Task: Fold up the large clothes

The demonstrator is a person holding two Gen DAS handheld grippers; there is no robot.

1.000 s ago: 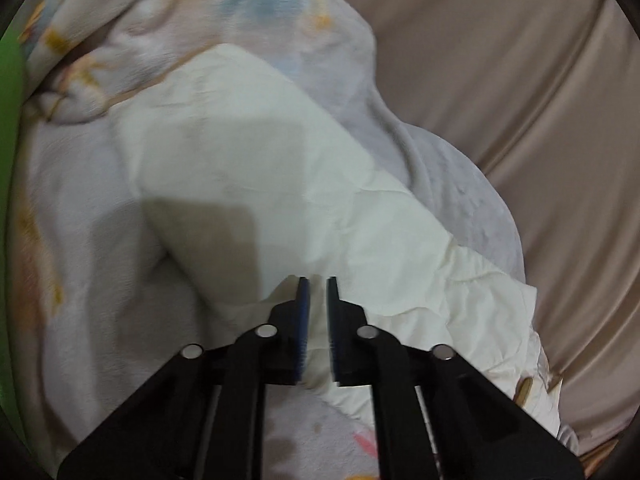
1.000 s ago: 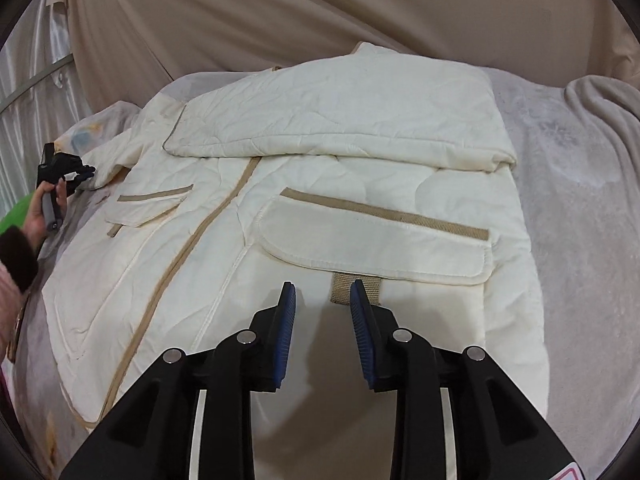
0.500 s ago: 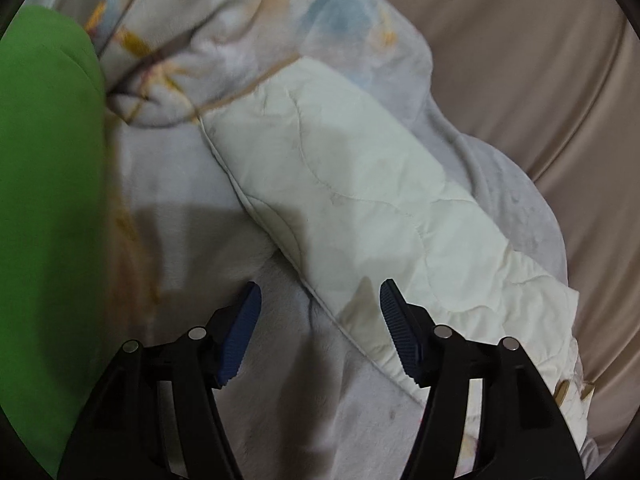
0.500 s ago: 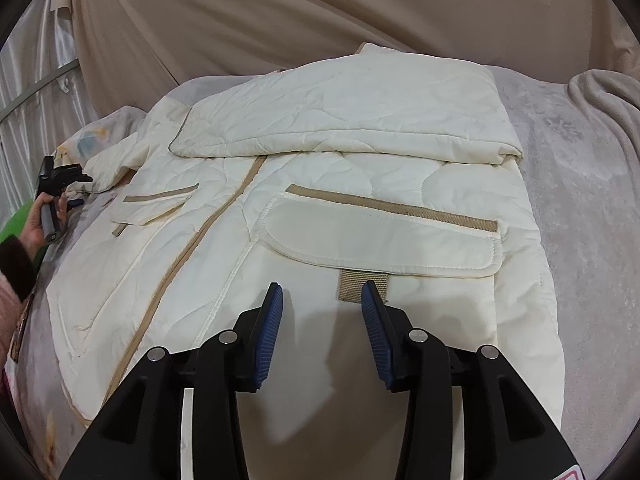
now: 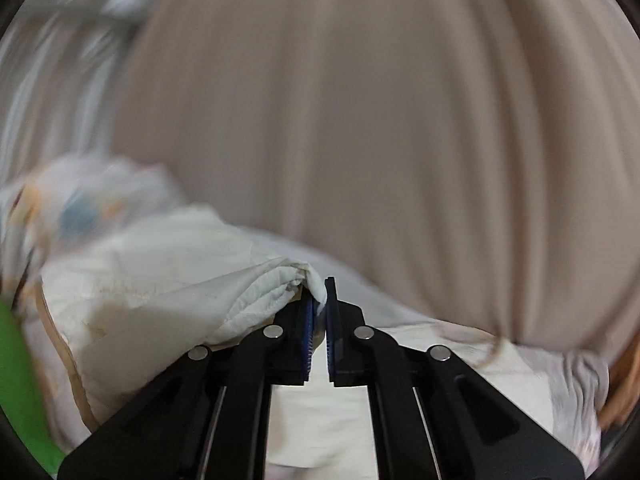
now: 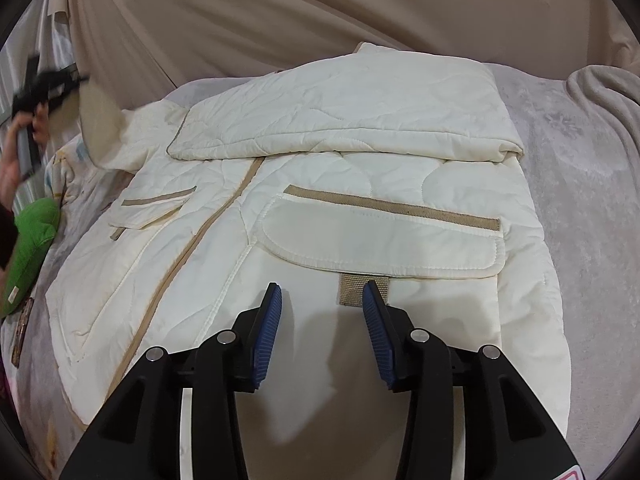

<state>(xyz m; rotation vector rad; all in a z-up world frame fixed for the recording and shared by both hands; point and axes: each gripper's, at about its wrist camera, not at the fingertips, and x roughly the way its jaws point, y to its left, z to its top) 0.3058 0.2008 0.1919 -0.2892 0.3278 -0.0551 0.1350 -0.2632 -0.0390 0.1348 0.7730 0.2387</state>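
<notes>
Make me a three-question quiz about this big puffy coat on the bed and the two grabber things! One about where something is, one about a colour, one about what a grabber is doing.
1. Where does the folded sleeve lie?
A. across the top of the jacket
B. on the floor
C. under the green cushion

2. What colour is the trim on the pocket flap?
A. red
B. tan
C. black

3. What is the left gripper doing?
A. standing wide open over bare bed
B. shut on a bunch of the jacket's cream fabric
C. holding the green cushion

Answers:
1 A, the sleeve rests flat over the jacket's upper part.
2 B, a tan strip runs along the flap's top edge.
3 B, cream cloth is pinched between its closed pads; the right gripper hangs open, gripping nothing.
</notes>
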